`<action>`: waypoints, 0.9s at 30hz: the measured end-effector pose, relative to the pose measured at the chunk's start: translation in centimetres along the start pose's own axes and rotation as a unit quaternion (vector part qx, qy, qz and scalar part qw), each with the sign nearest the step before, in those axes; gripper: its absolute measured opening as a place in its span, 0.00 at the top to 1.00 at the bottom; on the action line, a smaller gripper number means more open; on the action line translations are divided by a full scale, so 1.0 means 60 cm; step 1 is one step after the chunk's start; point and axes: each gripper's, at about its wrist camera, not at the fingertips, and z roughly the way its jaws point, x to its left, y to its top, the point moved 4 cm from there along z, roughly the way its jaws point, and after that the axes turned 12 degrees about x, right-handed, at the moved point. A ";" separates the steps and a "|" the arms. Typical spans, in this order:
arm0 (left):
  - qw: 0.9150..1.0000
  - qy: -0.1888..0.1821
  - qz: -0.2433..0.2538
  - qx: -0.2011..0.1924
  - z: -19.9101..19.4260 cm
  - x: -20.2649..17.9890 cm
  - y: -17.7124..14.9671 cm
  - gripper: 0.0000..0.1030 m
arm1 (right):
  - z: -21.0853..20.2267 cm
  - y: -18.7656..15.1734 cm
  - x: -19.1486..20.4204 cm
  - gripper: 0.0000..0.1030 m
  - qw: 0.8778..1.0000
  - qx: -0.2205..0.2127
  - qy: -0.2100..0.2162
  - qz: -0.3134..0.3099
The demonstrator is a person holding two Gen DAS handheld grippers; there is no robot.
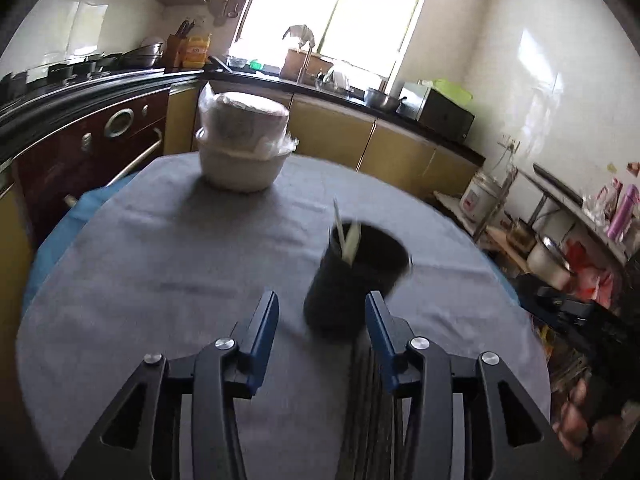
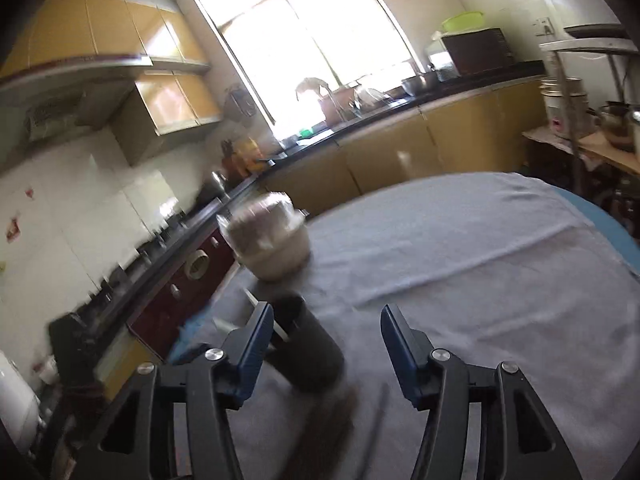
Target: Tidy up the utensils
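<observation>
A black utensil holder [image 1: 354, 276] stands on the grey tablecloth [image 1: 168, 264] with pale utensils [image 1: 347, 236] sticking out of it. Dark chopsticks [image 1: 366, 412] lie on the cloth just in front of it. My left gripper [image 1: 322, 312] is open and empty, its right finger close to the holder's base. In the right wrist view the same holder [image 2: 310, 344] stands just right of the left finger, with blurred dark chopsticks [image 2: 340, 420] on the cloth below. My right gripper [image 2: 328, 324] is open and empty.
Stacked white bowls wrapped in plastic [image 1: 242, 144] stand at the table's far side, also seen in the right wrist view [image 2: 272, 236]. Kitchen counters [image 1: 360, 100], a dark red oven [image 1: 96, 144] and a cluttered shelf rack [image 1: 568, 232] surround the round table.
</observation>
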 end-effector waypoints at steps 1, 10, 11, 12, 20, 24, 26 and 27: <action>1.000 0.006 0.004 0.009 -0.004 -0.002 -0.016 0.55 | 0.004 -0.012 -0.003 0.44 1.000 0.023 -0.009 -0.006; 0.989 0.036 0.004 0.144 0.034 -0.007 -0.109 0.55 | 0.097 -0.098 -0.019 0.67 0.976 0.210 -0.060 -0.001; 0.988 0.032 0.002 0.152 0.037 -0.009 -0.110 0.55 | 0.107 -0.102 -0.013 0.67 0.973 0.220 -0.066 -0.007; 0.987 0.026 0.001 0.156 0.037 -0.014 -0.113 0.55 | 0.115 -0.105 -0.009 0.69 0.971 0.227 -0.072 -0.012; 0.981 0.007 0.045 0.190 0.060 -0.054 -0.116 0.55 | 0.154 -0.134 -0.018 0.87 0.958 0.259 -0.116 -0.035; 0.976 -0.003 0.057 0.208 0.081 -0.073 -0.127 0.44 | 0.141 -0.135 -0.037 0.88 0.958 0.257 -0.119 -0.035; 0.975 -0.001 0.060 0.214 0.095 -0.078 -0.134 0.44 | 0.132 -0.135 -0.053 0.90 0.959 0.257 -0.116 -0.023; 0.974 0.001 0.061 0.216 0.102 -0.079 -0.136 0.44 | 0.130 -0.134 -0.058 0.90 0.960 0.258 -0.112 -0.019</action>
